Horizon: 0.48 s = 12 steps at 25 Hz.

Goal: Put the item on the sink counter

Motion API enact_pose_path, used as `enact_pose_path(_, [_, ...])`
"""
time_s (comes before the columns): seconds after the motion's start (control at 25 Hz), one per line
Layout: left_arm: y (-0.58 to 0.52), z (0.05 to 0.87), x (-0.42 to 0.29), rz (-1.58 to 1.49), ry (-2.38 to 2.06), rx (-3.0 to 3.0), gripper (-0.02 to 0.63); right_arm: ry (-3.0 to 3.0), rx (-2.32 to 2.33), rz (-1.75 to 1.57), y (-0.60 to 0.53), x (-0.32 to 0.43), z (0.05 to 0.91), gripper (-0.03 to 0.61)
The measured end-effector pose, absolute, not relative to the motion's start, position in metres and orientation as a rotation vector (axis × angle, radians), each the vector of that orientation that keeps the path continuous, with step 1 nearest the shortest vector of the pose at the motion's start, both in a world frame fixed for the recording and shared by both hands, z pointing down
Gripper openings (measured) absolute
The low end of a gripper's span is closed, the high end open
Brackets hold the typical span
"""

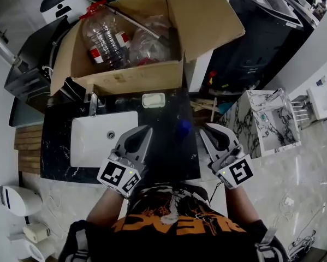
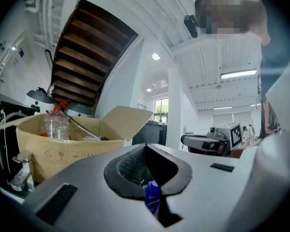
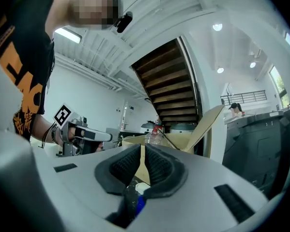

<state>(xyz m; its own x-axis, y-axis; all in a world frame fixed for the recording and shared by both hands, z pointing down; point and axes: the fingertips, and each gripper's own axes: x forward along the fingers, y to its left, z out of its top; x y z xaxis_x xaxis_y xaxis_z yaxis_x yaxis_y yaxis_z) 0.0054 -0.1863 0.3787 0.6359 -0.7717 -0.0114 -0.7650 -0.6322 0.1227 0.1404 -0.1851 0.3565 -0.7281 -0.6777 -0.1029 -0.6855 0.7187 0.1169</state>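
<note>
Your left tongs (image 1: 146, 129) sit at lower centre of the head view, over the front of the black marble table (image 1: 57, 146) and just right of the white sink basin (image 1: 92, 141). In the left gripper view their tips (image 2: 145, 148) meet and nothing is pinched between the pads. Your right tongs (image 1: 206, 129) are level with them, just past the table's right edge. Their ribbed pads (image 3: 157, 170) are drawn together to a thin slit and grip nothing.

The task's thing, a small blue bottle (image 1: 183, 127), is on the table near its right edge. In the head view it lies between the two sets of tips, free of both, and it is blurred there. It also shows low in the cleft at the base of each pair of tongs. It looks upright in the left gripper view (image 2: 153, 197). In the right gripper view it is only a blue patch (image 3: 139, 204).

Behind the basin, toward the top of the frame, a faucet (image 1: 92, 103) stands on the table's back strip, with a small white dish (image 1: 153, 100) to its right. Beyond them an open cardboard box (image 1: 125, 81) fills the upper centre of the frame. It holds a large clear plastic bottle (image 1: 106, 37) with a red label.
</note>
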Motion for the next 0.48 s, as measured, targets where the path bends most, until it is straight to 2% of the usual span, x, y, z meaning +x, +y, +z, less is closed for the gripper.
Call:
enact_pose_path(0.2, [-0.183, 0.369, 0.001, -0.104, -1.334, 2.742, 0.018, 2.860, -1.130, 0.258, -0.172, 0.138, 0.345, 0.014])
enact_pose_path(0.48, [-0.177, 0.372, -0.007, -0.084, -1.348, 2.727, 0.018, 2.875, -1.233, 0.208, -0.178, 0.151, 0.359, 0.014])
